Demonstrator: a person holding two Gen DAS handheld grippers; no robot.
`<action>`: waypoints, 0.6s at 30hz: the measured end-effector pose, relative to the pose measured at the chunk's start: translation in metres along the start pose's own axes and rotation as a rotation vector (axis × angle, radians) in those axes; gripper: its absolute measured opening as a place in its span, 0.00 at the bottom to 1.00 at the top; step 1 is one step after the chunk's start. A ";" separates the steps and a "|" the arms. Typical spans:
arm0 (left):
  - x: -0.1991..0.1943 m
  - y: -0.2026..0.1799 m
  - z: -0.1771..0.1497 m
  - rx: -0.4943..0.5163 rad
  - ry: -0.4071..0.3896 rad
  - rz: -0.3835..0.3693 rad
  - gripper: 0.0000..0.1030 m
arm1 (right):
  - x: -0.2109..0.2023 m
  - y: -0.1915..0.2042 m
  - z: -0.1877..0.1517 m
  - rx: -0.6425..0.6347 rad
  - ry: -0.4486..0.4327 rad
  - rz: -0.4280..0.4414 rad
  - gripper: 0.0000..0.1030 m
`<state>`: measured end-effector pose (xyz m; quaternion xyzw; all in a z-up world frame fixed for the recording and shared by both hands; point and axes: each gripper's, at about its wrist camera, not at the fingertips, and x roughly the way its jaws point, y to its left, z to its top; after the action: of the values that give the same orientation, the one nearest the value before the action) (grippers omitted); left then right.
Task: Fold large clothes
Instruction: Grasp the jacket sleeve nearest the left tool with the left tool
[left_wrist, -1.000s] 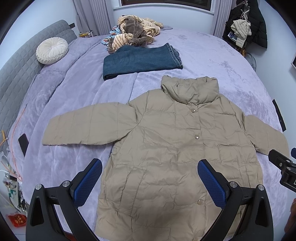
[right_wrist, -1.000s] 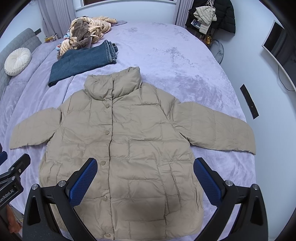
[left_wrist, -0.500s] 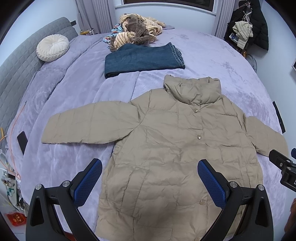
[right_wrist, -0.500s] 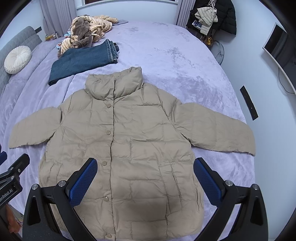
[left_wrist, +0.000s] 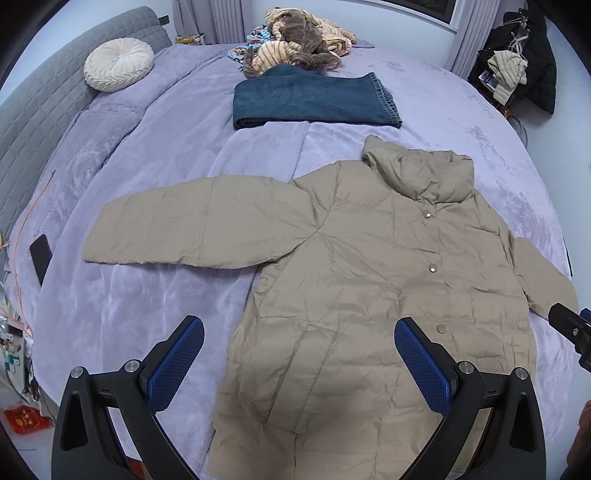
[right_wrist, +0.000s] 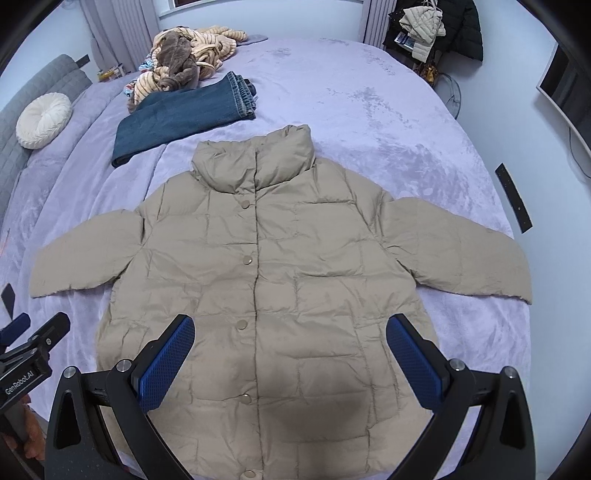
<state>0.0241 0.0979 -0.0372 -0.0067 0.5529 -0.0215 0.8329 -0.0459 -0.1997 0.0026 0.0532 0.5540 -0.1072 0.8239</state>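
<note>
A beige puffer jacket (left_wrist: 369, 280) lies flat, front up and buttoned, on the lilac bed, both sleeves spread out sideways. It also shows in the right wrist view (right_wrist: 277, 266). My left gripper (left_wrist: 299, 354) is open and empty, hovering above the jacket's lower left part. My right gripper (right_wrist: 290, 354) is open and empty above the jacket's lower middle. The left sleeve (left_wrist: 192, 229) and right sleeve (right_wrist: 461, 247) lie free. The right gripper's edge shows in the left wrist view (left_wrist: 570, 328).
Folded blue jeans (left_wrist: 314, 98) lie beyond the collar. A heap of striped and brown clothes (left_wrist: 299, 48) sits at the far end. A round white cushion (left_wrist: 118, 64) leans on the grey headboard. A phone (left_wrist: 40, 253) lies at the bed's left edge. Coats (right_wrist: 436, 26) hang at far right.
Both grippers have moved a little forward and lower over the jacket, and the left view has swung left. The jacket has not moved. Both grippers stay open.
</note>
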 end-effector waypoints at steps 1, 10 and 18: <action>0.007 0.009 0.000 -0.014 0.013 -0.004 1.00 | 0.003 0.003 -0.002 0.003 0.008 0.010 1.00; 0.079 0.118 -0.004 -0.235 0.035 -0.074 1.00 | 0.035 0.047 -0.017 0.020 0.012 0.110 1.00; 0.162 0.219 0.002 -0.532 -0.013 -0.296 1.00 | 0.095 0.104 -0.030 -0.050 0.118 0.173 1.00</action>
<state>0.0946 0.3101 -0.1932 -0.3051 0.5266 0.0030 0.7934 -0.0136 -0.1037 -0.0999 0.0862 0.5975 -0.0185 0.7970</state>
